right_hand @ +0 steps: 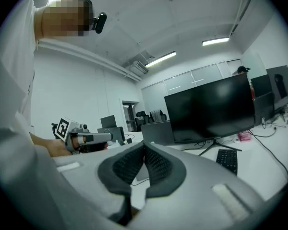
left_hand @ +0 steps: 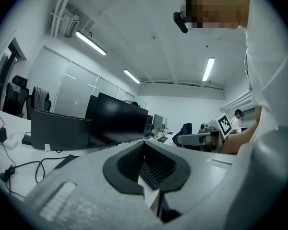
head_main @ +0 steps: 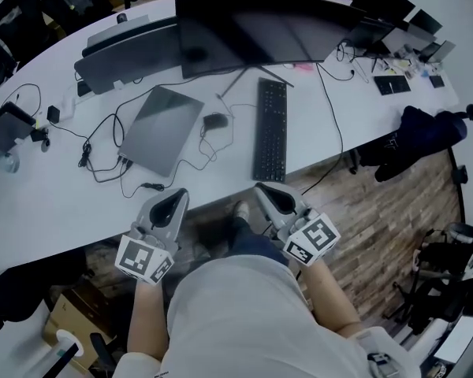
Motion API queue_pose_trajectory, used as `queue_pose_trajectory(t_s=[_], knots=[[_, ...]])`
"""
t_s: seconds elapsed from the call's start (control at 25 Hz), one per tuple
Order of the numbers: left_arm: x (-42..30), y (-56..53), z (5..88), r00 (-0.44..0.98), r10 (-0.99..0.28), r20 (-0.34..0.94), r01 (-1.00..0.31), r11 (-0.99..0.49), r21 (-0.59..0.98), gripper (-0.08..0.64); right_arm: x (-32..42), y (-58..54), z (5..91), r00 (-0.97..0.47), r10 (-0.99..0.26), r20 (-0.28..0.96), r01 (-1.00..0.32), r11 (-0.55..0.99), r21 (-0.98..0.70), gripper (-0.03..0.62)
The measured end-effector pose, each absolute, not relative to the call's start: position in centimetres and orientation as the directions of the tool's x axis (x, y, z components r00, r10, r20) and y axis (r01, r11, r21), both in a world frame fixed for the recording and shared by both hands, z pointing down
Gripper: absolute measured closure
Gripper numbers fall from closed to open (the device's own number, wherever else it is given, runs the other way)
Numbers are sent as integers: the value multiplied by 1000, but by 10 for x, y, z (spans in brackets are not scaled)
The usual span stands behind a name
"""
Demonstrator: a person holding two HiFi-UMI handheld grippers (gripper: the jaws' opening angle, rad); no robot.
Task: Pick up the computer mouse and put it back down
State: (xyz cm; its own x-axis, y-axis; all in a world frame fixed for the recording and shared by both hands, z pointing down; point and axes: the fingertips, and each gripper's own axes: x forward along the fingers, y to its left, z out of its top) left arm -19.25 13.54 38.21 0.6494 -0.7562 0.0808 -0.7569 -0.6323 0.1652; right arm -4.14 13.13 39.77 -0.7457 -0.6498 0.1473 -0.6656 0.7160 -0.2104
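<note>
Down in the head view, the left gripper (head_main: pixel 173 199) and the right gripper (head_main: pixel 266 191) hang at the near edge of the white desk (head_main: pixel 47 203); the small dark computer mouse (head_main: pixel 214 121) lies farther off, between the grey laptop (head_main: pixel 159 128) and the black keyboard (head_main: pixel 271 130), well apart from both grippers. Next, the left gripper view; its jaws are squeezed together with nothing in them. Last, the right gripper view; its jaws are squeezed together too, holding nothing; the big monitor (right_hand: pixel 209 109) stands far off to the right.
</note>
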Motion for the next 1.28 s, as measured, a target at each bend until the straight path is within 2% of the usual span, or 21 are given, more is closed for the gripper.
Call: queue_pose_trajectory(t_s=[0.72,1.12,1.28], knots=[[-114,-10,429,536,-803,260,-843,-526,112,551,38,-14,427,-840,-524,142,-541,783,-308,589],[-111,-63,456,608,-719,337,-787,-602,136,545,56,-36,438,-776,-603,186,-627,704,-334,589],[-109,-78,475,665,-644,379,-732,-663,157,465,58,-35,440,-716,-664,216,-694,644,-323,589]])
